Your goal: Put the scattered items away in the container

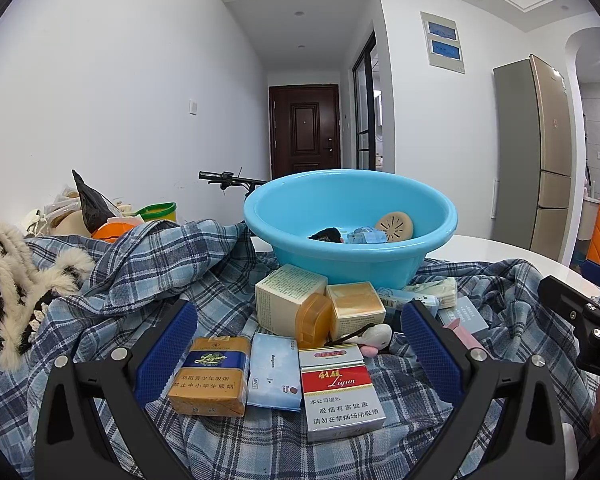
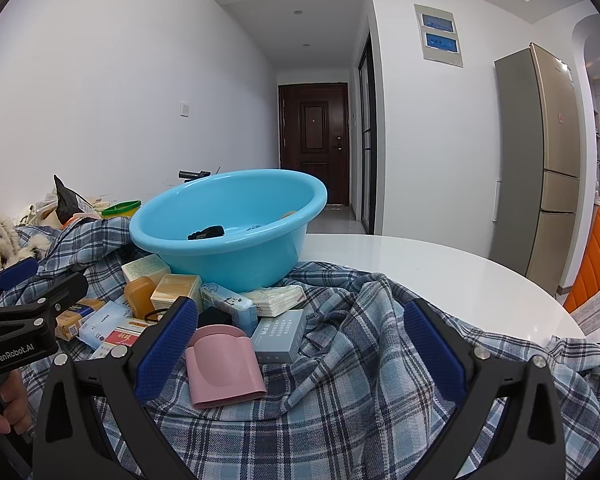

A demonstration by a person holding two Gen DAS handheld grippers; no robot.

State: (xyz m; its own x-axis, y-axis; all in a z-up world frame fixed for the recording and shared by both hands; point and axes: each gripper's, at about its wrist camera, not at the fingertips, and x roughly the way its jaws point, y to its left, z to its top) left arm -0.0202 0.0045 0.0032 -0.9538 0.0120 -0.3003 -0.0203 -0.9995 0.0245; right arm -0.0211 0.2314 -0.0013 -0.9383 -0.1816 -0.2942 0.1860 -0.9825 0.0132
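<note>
So both grippers are hanging wide apart over the plaid cloth (image 2: 340,380) with nothing between the fingers. The left gripper (image 1: 300,344) hovers above a row of three flat packs: a gold cigarette pack (image 1: 210,376), a light blue tissue pack (image 1: 274,370) and a red-and-white cigarette pack (image 1: 340,386), lying side by side. Only the left wrist view shows the beige round disc (image 1: 394,227) leaning against the inside wall of the blue basin (image 1: 352,256) (the right wrist view barely catches its edge over the rim).

The right gripper (image 2: 300,352) sits over a pink case (image 2: 224,368), which rests close to its left finger, with a grey-blue box (image 2: 280,334) touching the case's far side. That view alone shows bare white table (image 2: 440,276) to the right of the basin, wide open out to the curved edge. The clutter sits packed right against the basin's near wall, on the cloth.
</note>
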